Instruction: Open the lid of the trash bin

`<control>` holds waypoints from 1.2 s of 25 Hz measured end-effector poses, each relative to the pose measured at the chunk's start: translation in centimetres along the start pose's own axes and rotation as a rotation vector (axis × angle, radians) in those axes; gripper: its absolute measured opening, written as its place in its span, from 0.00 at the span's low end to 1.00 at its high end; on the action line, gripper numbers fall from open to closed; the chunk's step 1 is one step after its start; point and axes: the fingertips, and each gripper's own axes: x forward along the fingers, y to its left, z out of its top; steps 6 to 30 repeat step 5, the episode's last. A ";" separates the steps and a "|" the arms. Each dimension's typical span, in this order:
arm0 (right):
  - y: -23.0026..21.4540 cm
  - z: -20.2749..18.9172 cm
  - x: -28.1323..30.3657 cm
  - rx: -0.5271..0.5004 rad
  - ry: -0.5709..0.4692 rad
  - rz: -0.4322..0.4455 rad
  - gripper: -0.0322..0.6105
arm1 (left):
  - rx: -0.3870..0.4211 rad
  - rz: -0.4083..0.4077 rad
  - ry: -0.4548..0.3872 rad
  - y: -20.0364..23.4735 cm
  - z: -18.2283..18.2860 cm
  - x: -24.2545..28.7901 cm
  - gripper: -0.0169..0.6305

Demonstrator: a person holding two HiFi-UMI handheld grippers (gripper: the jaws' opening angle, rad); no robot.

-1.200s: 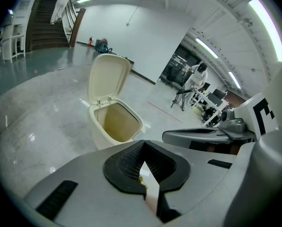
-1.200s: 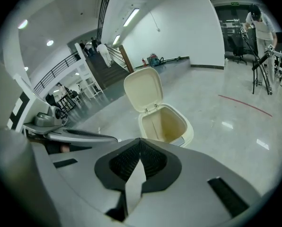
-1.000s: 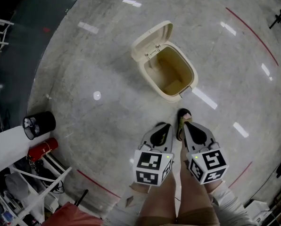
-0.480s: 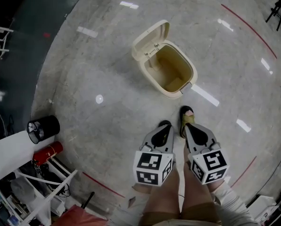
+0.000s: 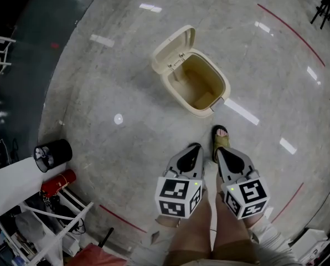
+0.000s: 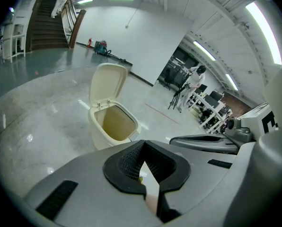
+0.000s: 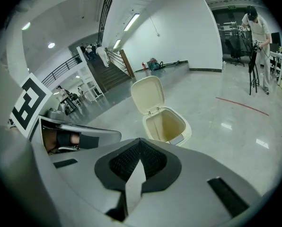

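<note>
**A:** Two tongs, both pinched together with nothing between them. The left tongs (image 5: 193,148) and right tongs (image 5: 220,150) hang side by side above the person's knees, tips aimed forward at the bin.

**B:** Where's the bin from there?

**A:** The trash bin (image 5: 205,113) stands on the floor (image 5: 126,82) ahead, well apart from both tips, just past a sandalled foot (image 5: 219,138). Its lid (image 5: 174,47) is already up, tipped back on the hinge at the far side, and the inside looks empty.

**B:** How would it handle?

**A:** My guess is thin cream plastic: light, stiff and smooth, so the tongs could slip on it. On this glossy floor the whole bin might skid if it's shoved sideways. The place to take hold would be the lid's free edge, opposite the hinge. There's also a grey tab (image 5: 220,105) at the front rim, pedal or latch, I can't tell which.

**B:** Room to move?

**A:** Plenty, with open floor all round the bin. A red line (image 5: 289,32) runs off to the right, well clear. A black bucket (image 5: 53,151) and some clutter sit at the lower left, also well apart. Only the foot is near.
</note>
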 end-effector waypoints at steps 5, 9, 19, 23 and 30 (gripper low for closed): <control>-0.3 -0.5 0.3 0.007 0.008 0.005 0.05 | 0.012 -0.012 0.006 -0.6 -0.1 0.5 0.03; -0.3 -0.5 0.3 0.007 0.008 0.005 0.05 | 0.012 -0.012 0.006 -0.6 -0.1 0.5 0.03; -0.3 -0.5 0.3 0.007 0.008 0.005 0.05 | 0.012 -0.012 0.006 -0.6 -0.1 0.5 0.03; -0.3 -0.5 0.3 0.007 0.008 0.005 0.05 | 0.012 -0.012 0.006 -0.6 -0.1 0.5 0.03; -0.3 -0.5 0.3 0.007 0.008 0.005 0.05 | 0.012 -0.012 0.006 -0.6 -0.1 0.5 0.03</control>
